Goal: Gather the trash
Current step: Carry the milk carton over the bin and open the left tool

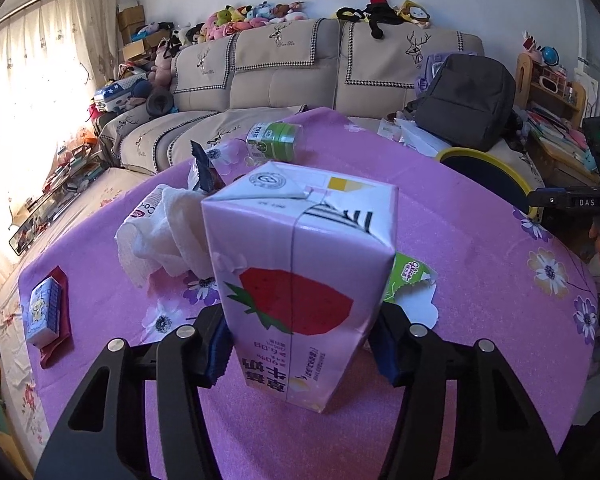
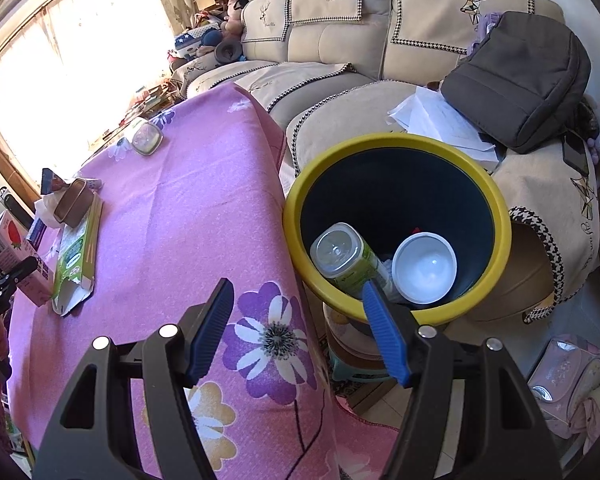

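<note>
Carton: a pink strawberry-print milk carton stands on the pink flowered tablecloth, its print upside down to the left wrist view, so it looks inverted.
Left gripper: the left gripper has the carton's lower part between its blue pads. The left pad looks to be against the wall; the right pad's contact is hidden by the carton's edge, so I cannot say the grip is firm.
Key relation: the carton sits squarely between the jaws, long axis upright and leaning a little away from the gripper, narrow faces toward the pads.
Right gripper: the right gripper is half open and empty, hovering over the table edge beside the bin.
Bin: a yellow-rimmed dark round bin stands off the table's right edge, already holding a green-labelled clear bottle and a white plastic cup.
Nearer hand: the left, by far.
Other trash: crumpled white tissue and a torn green box lie just behind the carton.
</note>
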{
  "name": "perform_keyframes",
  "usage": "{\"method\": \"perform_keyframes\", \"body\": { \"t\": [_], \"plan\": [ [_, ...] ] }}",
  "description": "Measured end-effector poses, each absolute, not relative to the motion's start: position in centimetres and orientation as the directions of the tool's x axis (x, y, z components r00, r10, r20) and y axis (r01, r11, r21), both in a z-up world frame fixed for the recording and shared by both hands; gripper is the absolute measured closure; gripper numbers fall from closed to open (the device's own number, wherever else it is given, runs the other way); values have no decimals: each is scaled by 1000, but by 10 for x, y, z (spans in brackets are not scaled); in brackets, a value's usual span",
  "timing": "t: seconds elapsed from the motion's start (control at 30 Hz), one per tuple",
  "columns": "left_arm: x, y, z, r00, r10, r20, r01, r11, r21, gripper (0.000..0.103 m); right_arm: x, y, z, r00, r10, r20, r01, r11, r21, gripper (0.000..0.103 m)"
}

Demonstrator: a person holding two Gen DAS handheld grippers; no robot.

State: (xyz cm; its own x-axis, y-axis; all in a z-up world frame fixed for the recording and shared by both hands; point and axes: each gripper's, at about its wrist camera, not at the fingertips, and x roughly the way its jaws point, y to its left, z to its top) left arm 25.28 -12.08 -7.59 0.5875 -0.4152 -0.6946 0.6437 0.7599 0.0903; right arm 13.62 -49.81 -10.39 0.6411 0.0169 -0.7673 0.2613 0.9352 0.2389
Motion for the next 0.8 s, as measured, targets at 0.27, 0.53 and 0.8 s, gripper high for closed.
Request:
{"method": "perform_keyframes", "body": {
  "t": [0.27,0.53,0.8],
  "plan": [
    [217,-127,-49,592,-426,-685,655,748,101,46,120,-497,-94,673,15,-739,263,929,258,39],
    [193,-174,-23,544,-472,-694,720,687,98,46,88,-505,-81,705,-30,-709,296,920,256,39],
    [185,-278,-7,456,-556,-695,828,552,101,46,52,-547,-80,721,-100,-686,383,882,274,39]
  ]
}}
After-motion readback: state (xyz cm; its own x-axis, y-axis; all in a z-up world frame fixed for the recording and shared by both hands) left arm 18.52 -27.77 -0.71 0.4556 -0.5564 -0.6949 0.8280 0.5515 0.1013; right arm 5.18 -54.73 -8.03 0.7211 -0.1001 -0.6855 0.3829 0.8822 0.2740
